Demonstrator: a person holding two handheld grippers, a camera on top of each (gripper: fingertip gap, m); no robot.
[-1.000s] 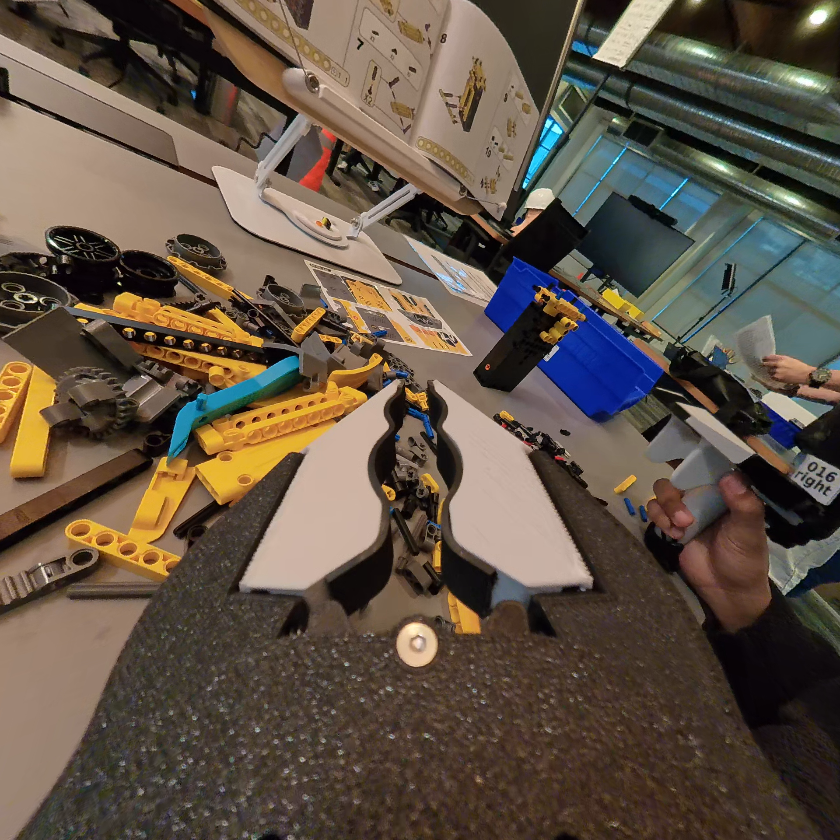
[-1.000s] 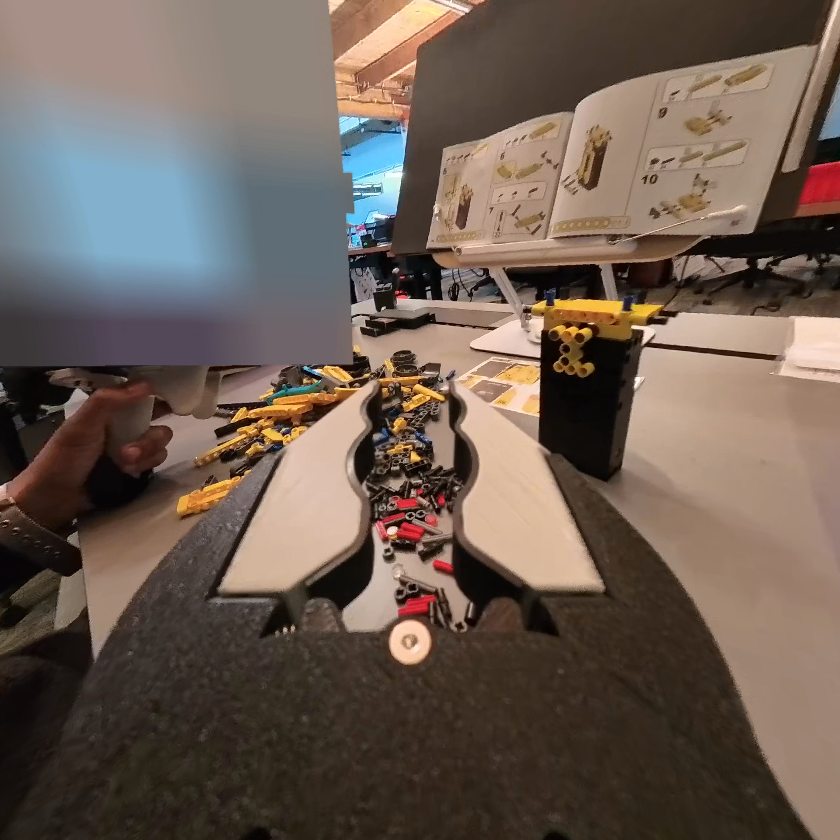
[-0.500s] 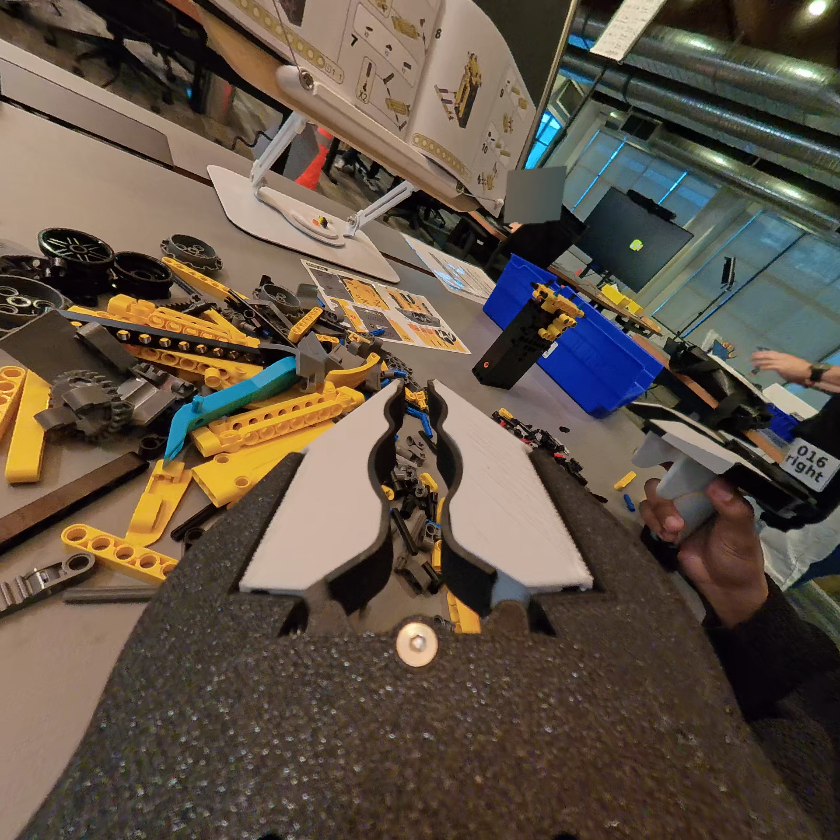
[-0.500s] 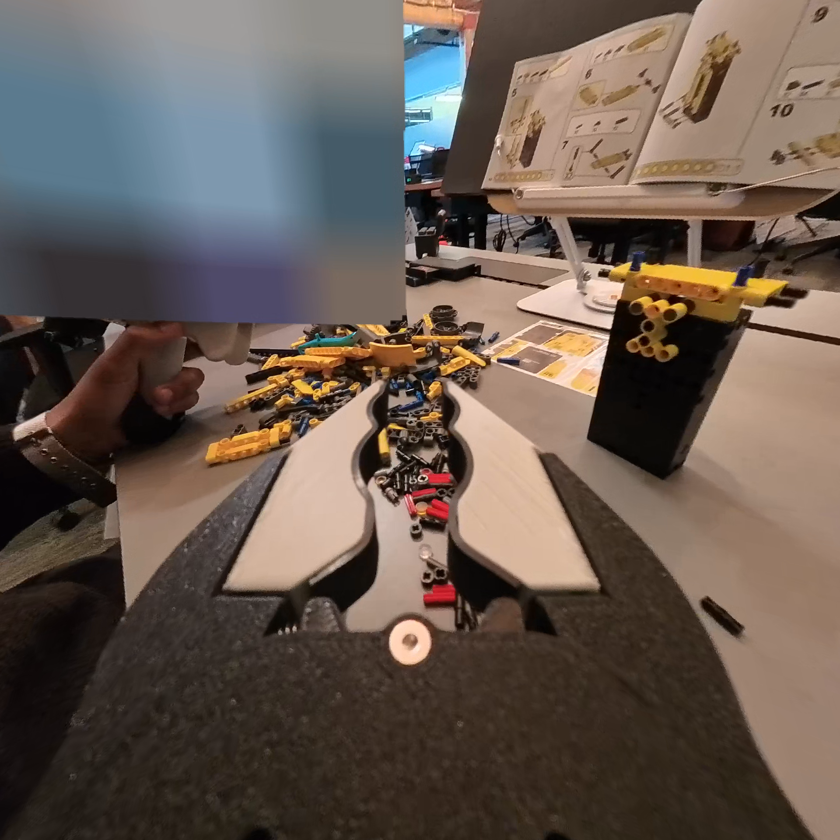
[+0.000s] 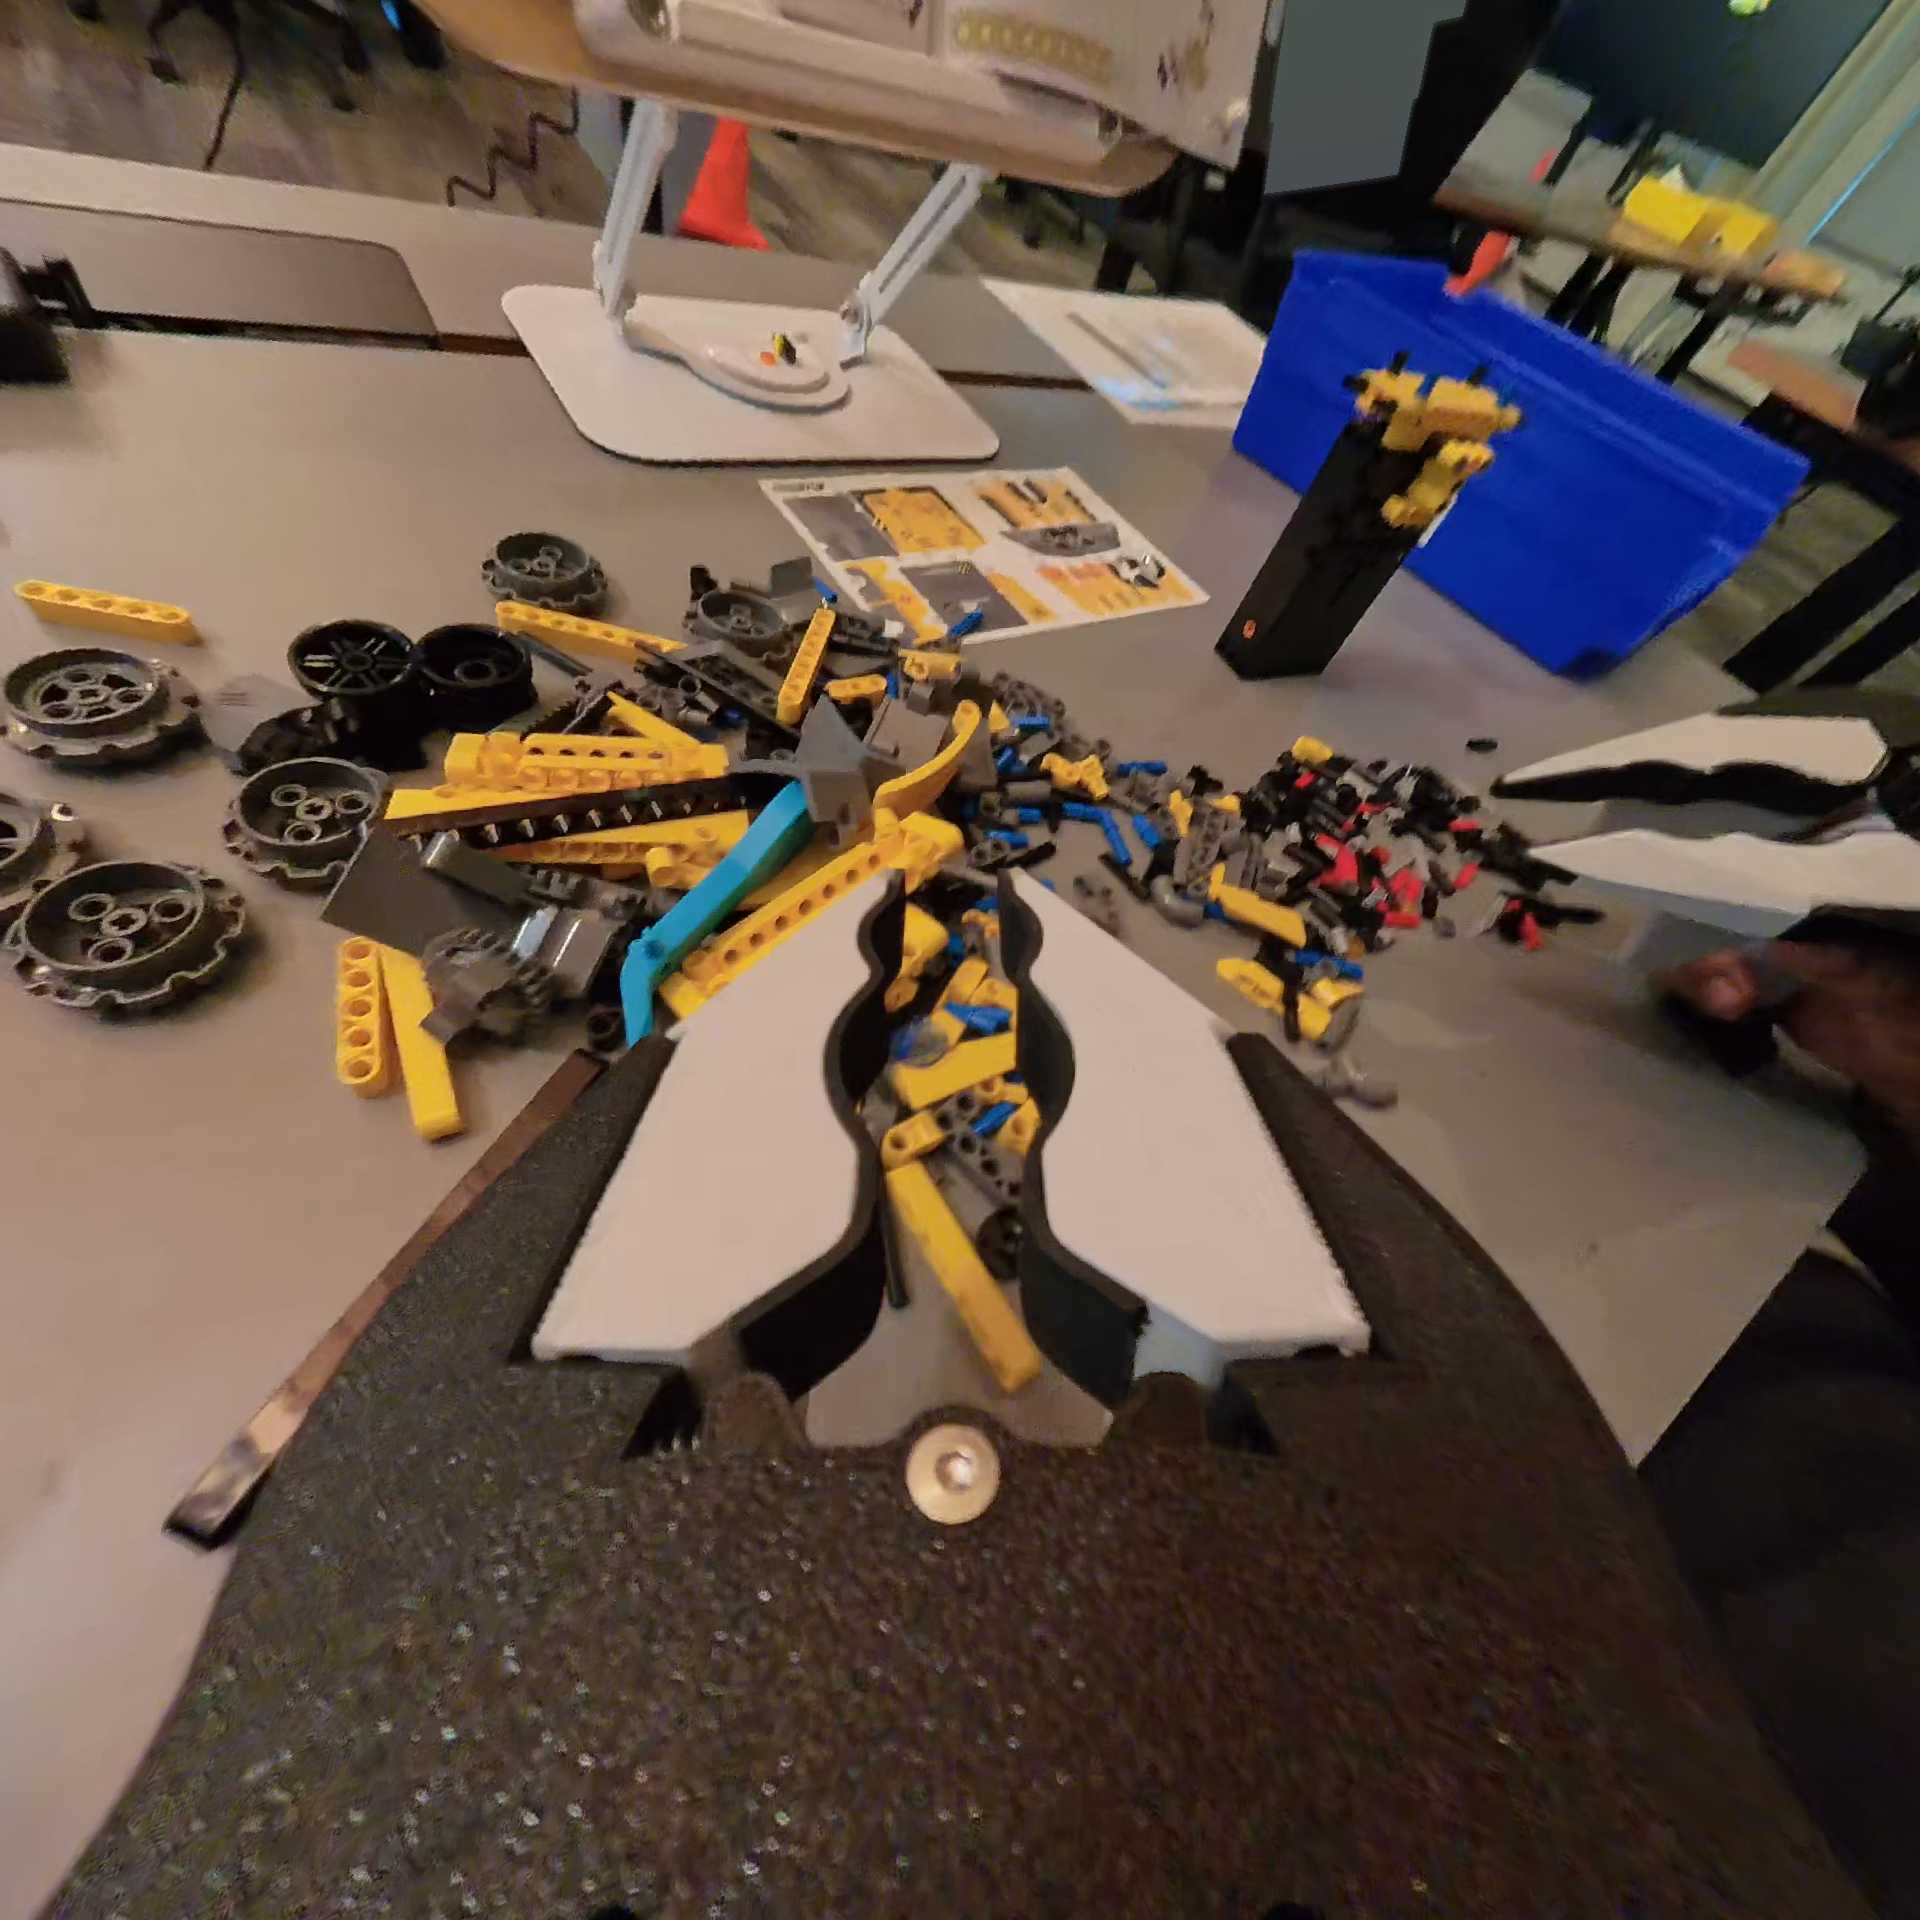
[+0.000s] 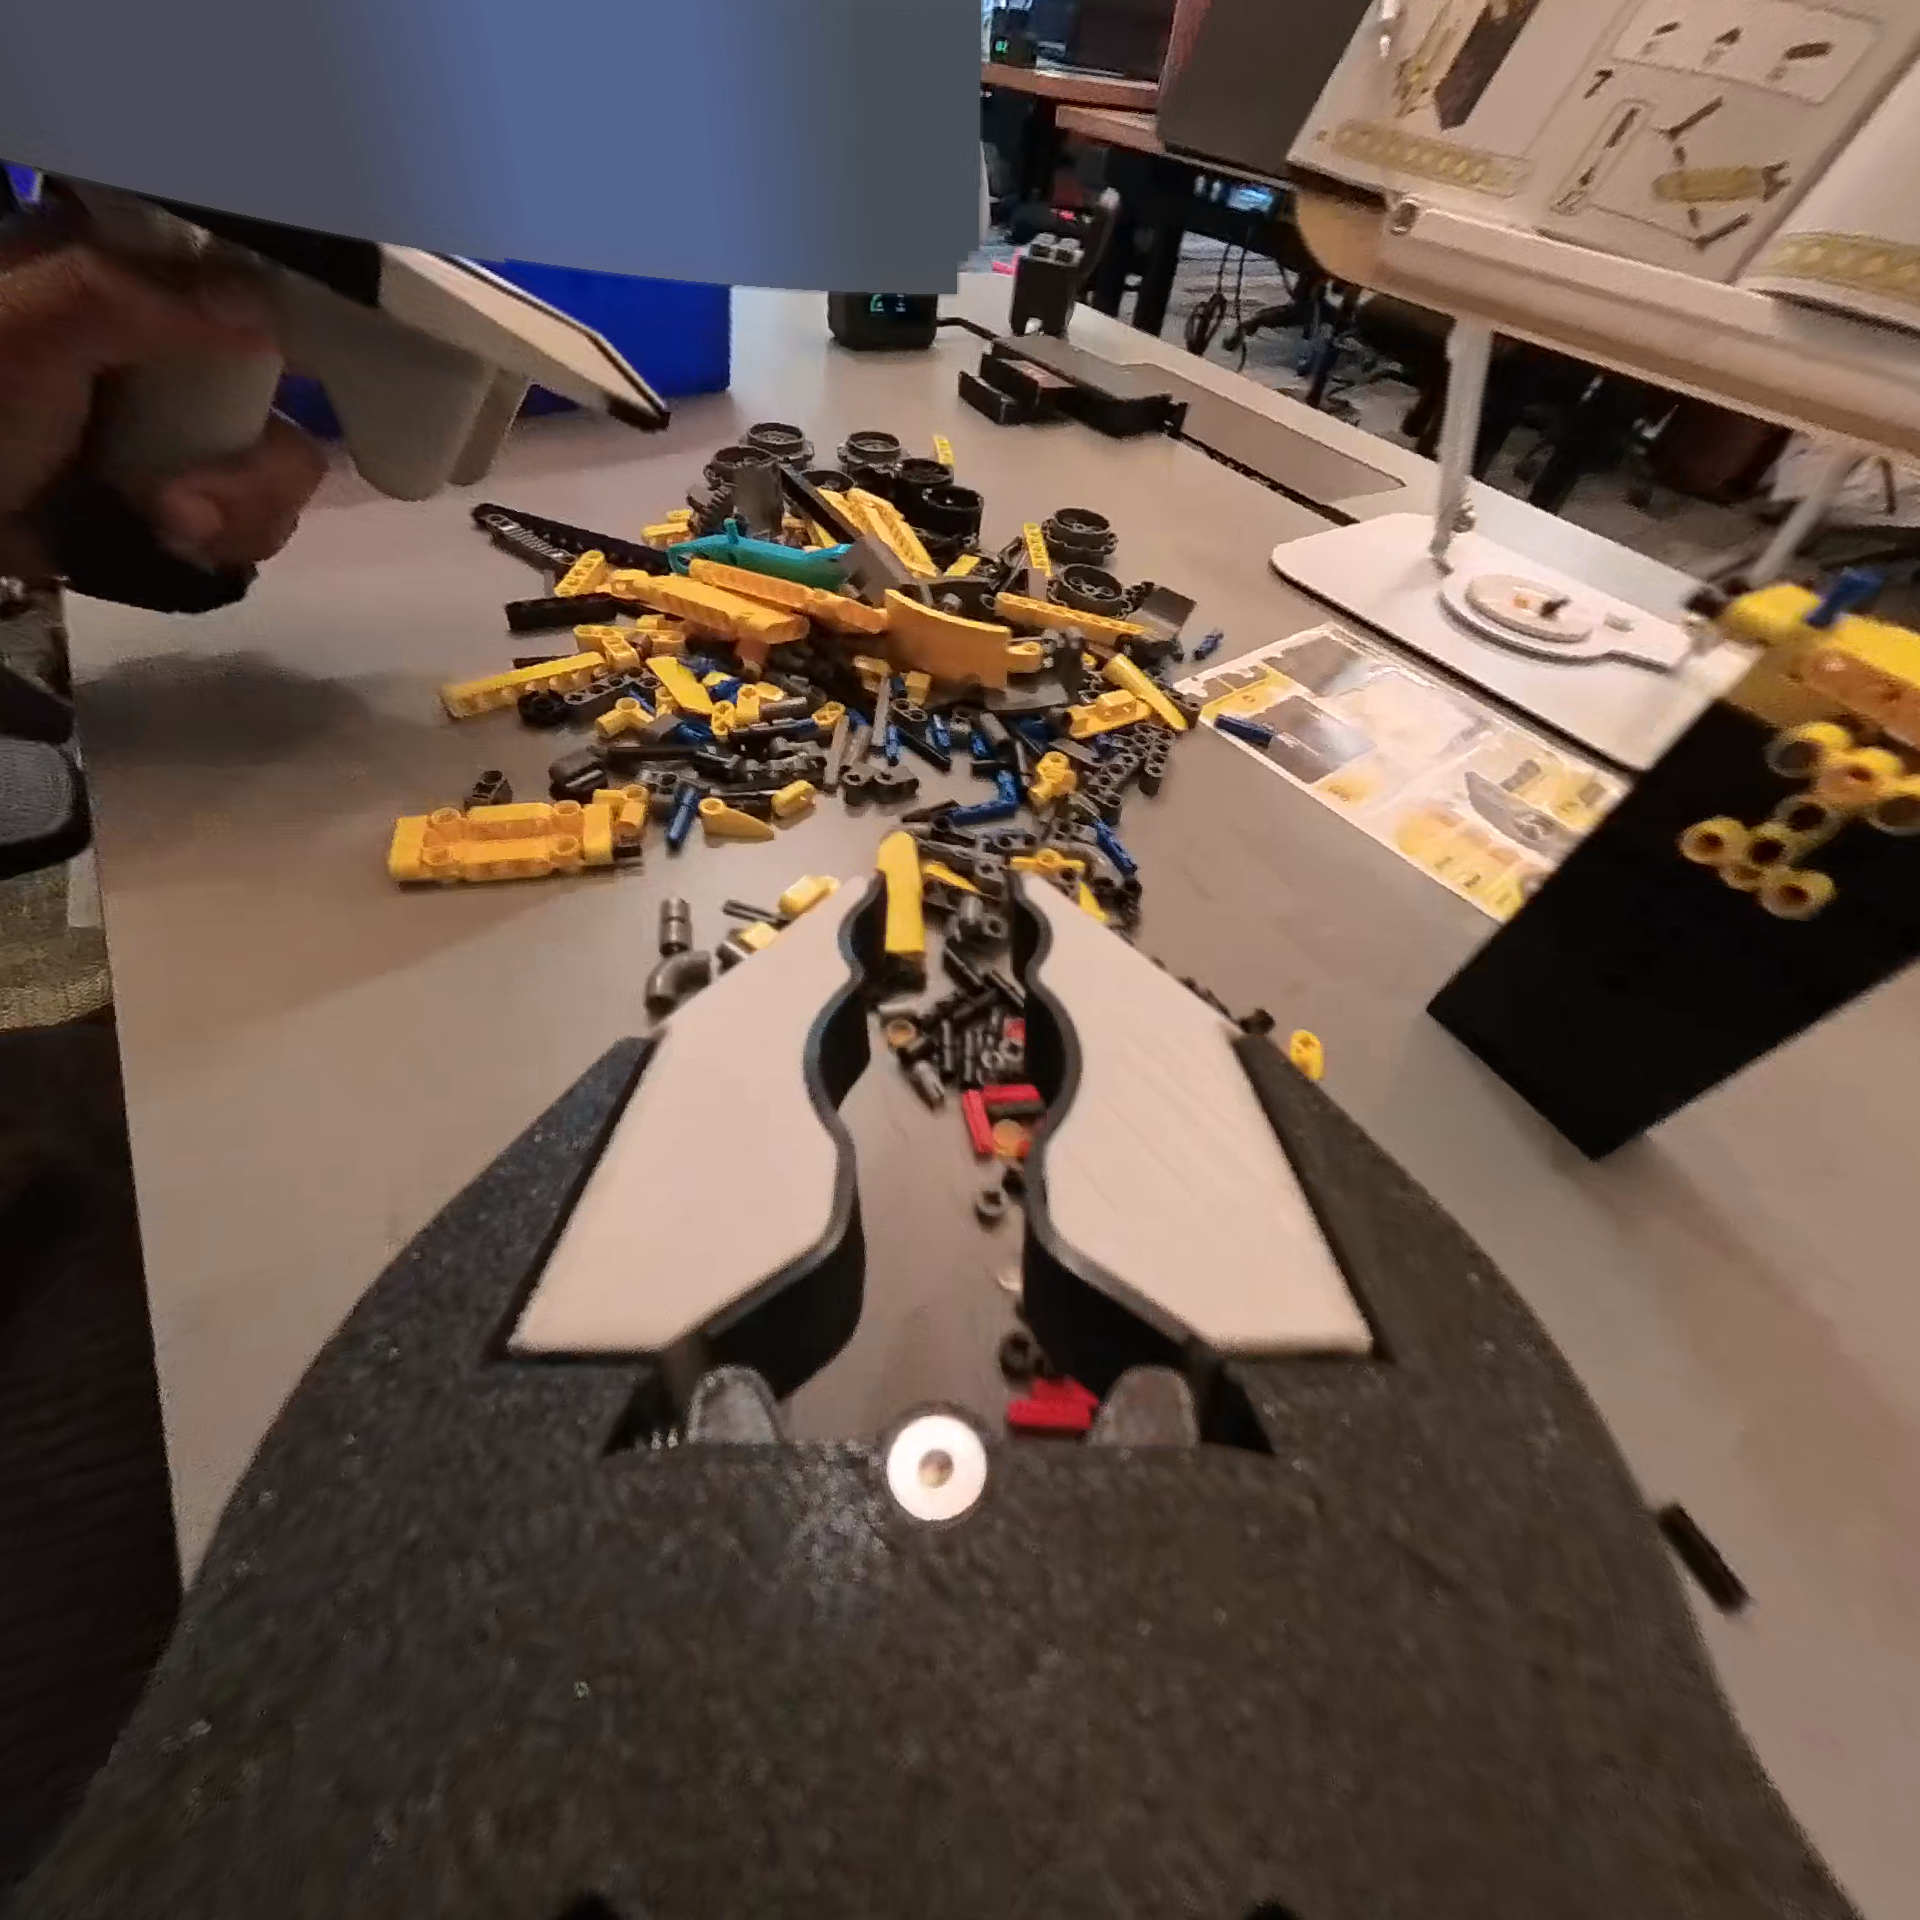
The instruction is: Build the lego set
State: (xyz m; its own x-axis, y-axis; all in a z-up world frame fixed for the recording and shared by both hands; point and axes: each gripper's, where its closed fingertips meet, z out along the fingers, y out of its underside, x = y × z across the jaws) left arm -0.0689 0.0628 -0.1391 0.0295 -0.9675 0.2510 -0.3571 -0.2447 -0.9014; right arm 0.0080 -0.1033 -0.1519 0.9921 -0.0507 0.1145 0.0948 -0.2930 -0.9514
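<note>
A heap of yellow, black, grey and blue building pieces [image 5: 727, 821] lies on the grey table [image 5: 260, 1195]. My left gripper [image 5: 951, 885] hangs over the heap's near edge, jaws a little apart and empty; yellow beams [image 5: 961, 1278] show between its fingers. My right gripper [image 6: 943, 888] is open and empty above small black and red pins [image 6: 987, 1091], with a yellow beam [image 6: 902, 909] at its tips. It also shows in the left wrist view [image 5: 1704, 821]. The left gripper shows in the right wrist view [image 6: 499, 353]. A black block tower with a yellow top [image 5: 1325, 561] [image 6: 1662, 956] stands to the right.
A white book stand [image 5: 748, 384] holds an open instruction booklet [image 6: 1621, 114] at the back. A printed sheet [image 5: 977, 545] lies by the heap. Black wheels [image 5: 125, 925] sit left. A blue bin [image 5: 1579, 488] stands back right. A long black beam [image 5: 384, 1288] lies near the left gripper. The gap from one gripper's tips to the other's is roughly 20 cm.
Both grippers have tipped down toward the table and moved in over the heap. The right gripper has come closer to the small pins and the black tower. Neither has taken anything.
</note>
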